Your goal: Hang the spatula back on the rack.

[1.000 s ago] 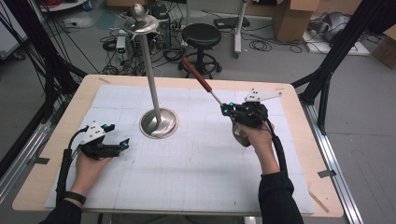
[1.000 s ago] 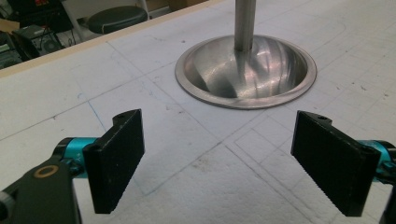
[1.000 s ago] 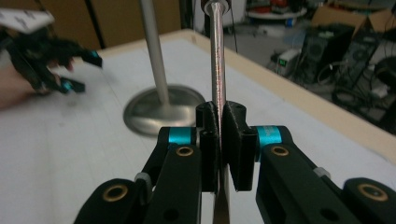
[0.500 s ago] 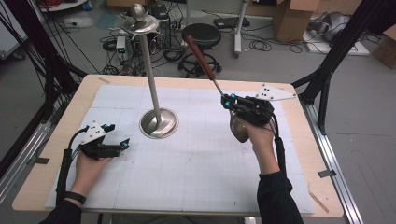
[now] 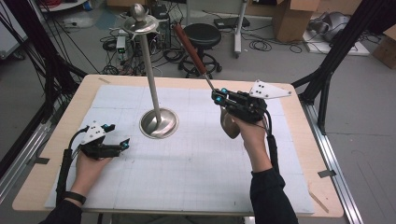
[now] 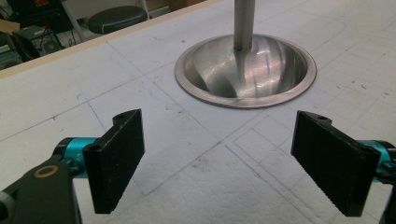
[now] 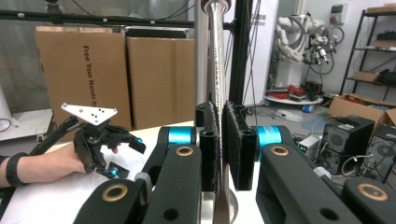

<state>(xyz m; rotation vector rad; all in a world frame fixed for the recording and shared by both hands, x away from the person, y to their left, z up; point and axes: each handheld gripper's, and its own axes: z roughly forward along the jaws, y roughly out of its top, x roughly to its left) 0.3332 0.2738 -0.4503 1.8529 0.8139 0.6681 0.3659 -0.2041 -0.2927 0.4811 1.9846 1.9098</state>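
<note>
Right jaws: I see them clamped on the thin metal shaft of a ladle (image 5: 205,70), pads pressed flat against it.
Right gripper (image 5: 218,95): held above the table, ladle's brown handle angled up and away, bowl beneath my hand.
Left jaws: wide apart, nothing between them.
Left gripper (image 5: 122,144): low over the white mat (image 5: 187,163), near the stand (image 5: 159,122) with its round steel base.
</note>
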